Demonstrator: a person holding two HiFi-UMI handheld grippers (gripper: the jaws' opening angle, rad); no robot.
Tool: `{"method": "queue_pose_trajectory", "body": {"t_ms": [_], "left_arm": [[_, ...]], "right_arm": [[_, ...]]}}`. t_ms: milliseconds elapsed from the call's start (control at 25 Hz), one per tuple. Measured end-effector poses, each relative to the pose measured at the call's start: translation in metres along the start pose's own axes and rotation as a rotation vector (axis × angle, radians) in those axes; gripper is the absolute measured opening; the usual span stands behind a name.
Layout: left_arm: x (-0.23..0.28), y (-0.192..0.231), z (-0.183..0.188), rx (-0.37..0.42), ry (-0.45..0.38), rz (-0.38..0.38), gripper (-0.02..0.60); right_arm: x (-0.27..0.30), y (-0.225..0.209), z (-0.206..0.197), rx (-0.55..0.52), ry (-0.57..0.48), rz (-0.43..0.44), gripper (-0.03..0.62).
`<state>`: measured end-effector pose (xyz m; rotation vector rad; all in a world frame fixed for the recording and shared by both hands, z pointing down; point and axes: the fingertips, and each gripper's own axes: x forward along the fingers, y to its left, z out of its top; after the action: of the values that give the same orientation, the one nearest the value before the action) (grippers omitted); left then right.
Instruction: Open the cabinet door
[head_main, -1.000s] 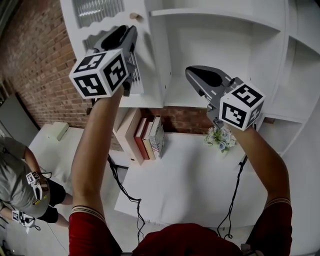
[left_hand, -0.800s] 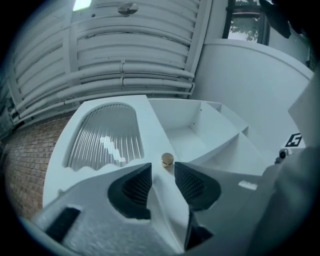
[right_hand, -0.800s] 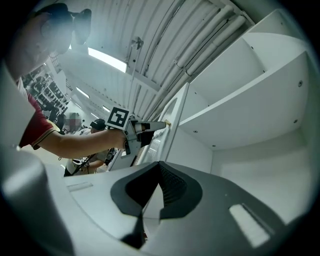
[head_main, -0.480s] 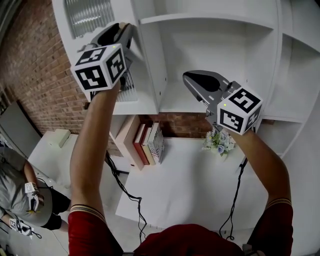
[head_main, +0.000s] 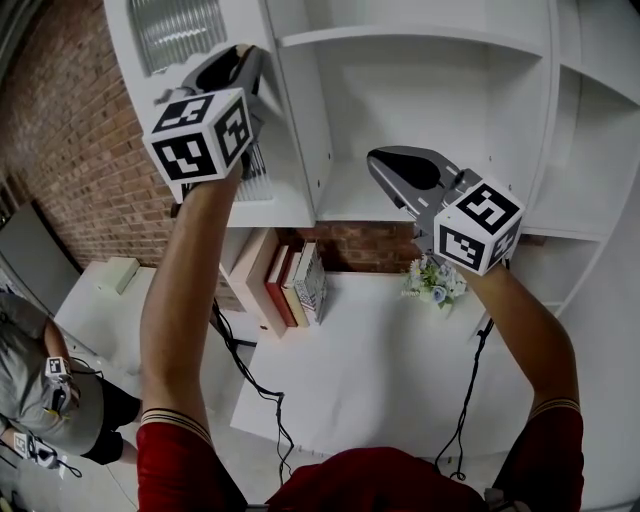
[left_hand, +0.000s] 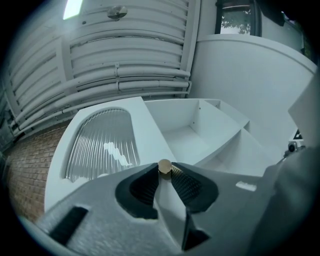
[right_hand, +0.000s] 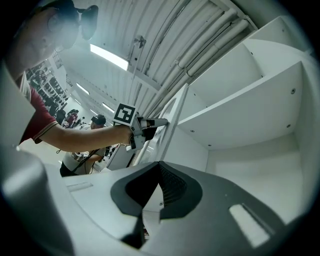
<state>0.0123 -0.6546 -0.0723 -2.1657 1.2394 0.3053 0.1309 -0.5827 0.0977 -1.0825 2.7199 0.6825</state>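
The white cabinet door (head_main: 190, 40) with a ribbed glass panel (left_hand: 100, 145) stands swung out to the left of the open white shelves (head_main: 420, 100). Its small brass knob (left_hand: 164, 166) sits between the tips of my left gripper (left_hand: 164, 172), whose jaws are closing and touch it on both sides. In the head view the left gripper (head_main: 255, 65) is raised against the door's edge and covers the knob. My right gripper (head_main: 378, 162) hangs in front of the lower shelf with its jaws together and nothing between them. The right gripper view also shows the left gripper (right_hand: 160, 121) at the door's edge.
Below the shelves, a white table (head_main: 370, 370) carries leaning books (head_main: 290, 280) and a small flower pot (head_main: 435, 280). Cables (head_main: 250, 380) hang over its front edge. A brick wall (head_main: 70, 150) lies to the left, and a person (head_main: 40, 400) stands at lower left.
The left gripper has risen to the knob, which showed bare above it a second ago and is now covered. The right gripper has hardly moved.
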Motion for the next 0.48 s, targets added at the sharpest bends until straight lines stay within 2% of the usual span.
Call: {"method": "queue_pose_trajectory", "body": {"t_ms": [480], "left_arm": [[-0.042,0.003,0.026,-0.071,-0.03,-0.061,0.08]], "right_arm": [[-0.014,0.015,0.008,0.047,-0.032,-0.034,0.012]]}}
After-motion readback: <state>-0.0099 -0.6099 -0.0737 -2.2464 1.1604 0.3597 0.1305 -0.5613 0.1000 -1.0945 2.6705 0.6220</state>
